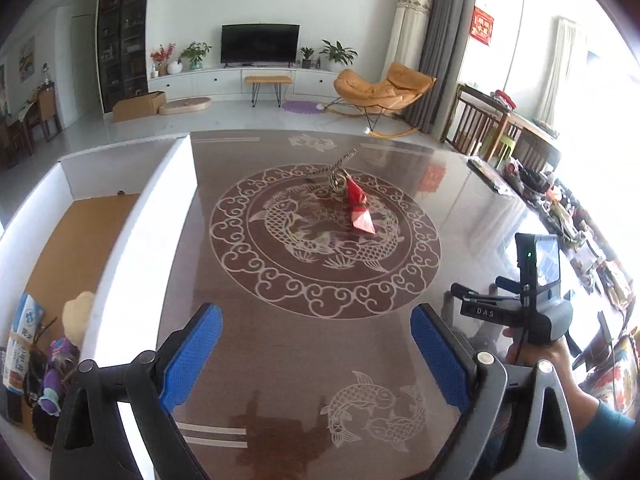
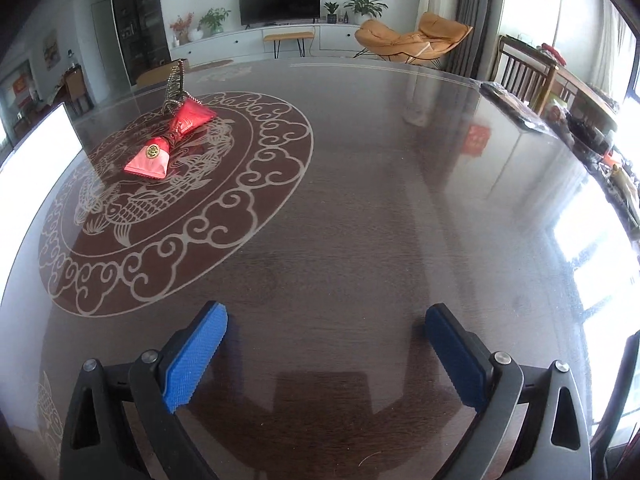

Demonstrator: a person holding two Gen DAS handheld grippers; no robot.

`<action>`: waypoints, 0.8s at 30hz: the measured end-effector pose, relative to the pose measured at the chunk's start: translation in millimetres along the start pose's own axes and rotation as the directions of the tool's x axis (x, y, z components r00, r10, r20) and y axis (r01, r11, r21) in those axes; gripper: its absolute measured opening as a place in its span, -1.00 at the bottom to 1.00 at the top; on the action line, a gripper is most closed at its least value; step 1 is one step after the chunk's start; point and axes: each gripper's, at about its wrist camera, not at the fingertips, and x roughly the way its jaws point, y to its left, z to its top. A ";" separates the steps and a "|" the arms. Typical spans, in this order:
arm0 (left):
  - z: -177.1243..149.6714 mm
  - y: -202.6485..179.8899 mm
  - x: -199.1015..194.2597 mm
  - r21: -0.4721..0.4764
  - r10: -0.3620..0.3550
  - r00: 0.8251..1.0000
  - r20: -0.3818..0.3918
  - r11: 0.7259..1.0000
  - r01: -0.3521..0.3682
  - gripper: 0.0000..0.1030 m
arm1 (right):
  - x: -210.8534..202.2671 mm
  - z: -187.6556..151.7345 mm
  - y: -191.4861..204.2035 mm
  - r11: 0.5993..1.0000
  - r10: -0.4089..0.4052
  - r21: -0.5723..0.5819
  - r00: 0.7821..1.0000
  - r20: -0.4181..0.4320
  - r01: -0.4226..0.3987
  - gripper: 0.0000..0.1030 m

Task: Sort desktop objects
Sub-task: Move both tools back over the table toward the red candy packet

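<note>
Hovering both sets of fingers apart and empty, left gripper (image 1: 316, 350) and right gripper (image 2: 326, 356), over the bench (image 2: 400, 200) near edge. Red packet (image 2: 170, 138) and beaded piece (image 2: 176, 86) sit mid-bench on the fish medallion, unsorted. White box (image 1: 132, 240) at left edge already holds items, so probably their destination.

We see a dark brown glossy table (image 2: 380, 208) bearing a pale ring of cloud scrolls around fish outlines; on that ring lies a red packet (image 2: 160, 148) with pink ends and a small gold-and-black round seal; just behind the packet stands a dark hair clip (image 2: 176, 84) studded with pale beads; left of the table sits a white box (image 1: 132, 240) with a tan floor; both grippers carry blue ridged pads (image 2: 196, 356) on black fingers.
</note>
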 end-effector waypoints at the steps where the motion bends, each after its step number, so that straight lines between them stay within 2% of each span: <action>1: -3.8 -5.3 14.8 0.011 0.003 1.000 -0.029 1.000 -0.003 0.87 | 0.0 0.9 -2.1 1.000 -0.002 0.006 1.000 -0.001 0.002 1.00; 5: -19.4 -15.2 68.1 0.045 0.042 0.993 -0.113 0.998 -0.037 0.87 | 6.2 1.8 1.6 1.000 -0.006 0.004 1.000 -0.002 0.006 1.00; 9: -31.0 -4.2 102.5 0.036 0.086 0.982 -0.168 0.996 -0.081 0.87 | 4.0 -1.4 5.9 1.000 -0.007 0.003 1.000 -0.002 0.007 1.00; 15: -35.2 15.1 118.3 0.007 0.104 0.974 -0.201 0.994 -0.105 0.87 | 4.2 -1.0 5.4 1.000 -0.008 0.003 1.000 -0.002 0.008 1.00; 19: -37.2 16.9 119.1 0.047 0.127 0.972 -0.198 0.992 -0.120 0.87 | 4.4 -1.0 5.3 1.000 -0.008 0.003 1.000 -0.002 0.008 1.00; 22: -34.1 17.6 120.9 0.065 0.117 0.974 -0.192 0.992 -0.106 0.89 | 4.5 -1.0 5.2 1.000 -0.008 0.003 1.000 -0.002 0.008 1.00; 24: -30.0 19.5 125.7 0.071 0.113 0.975 -0.194 0.992 -0.101 0.98 | 4.4 -0.8 5.0 1.000 -0.008 0.003 1.000 -0.002 0.008 1.00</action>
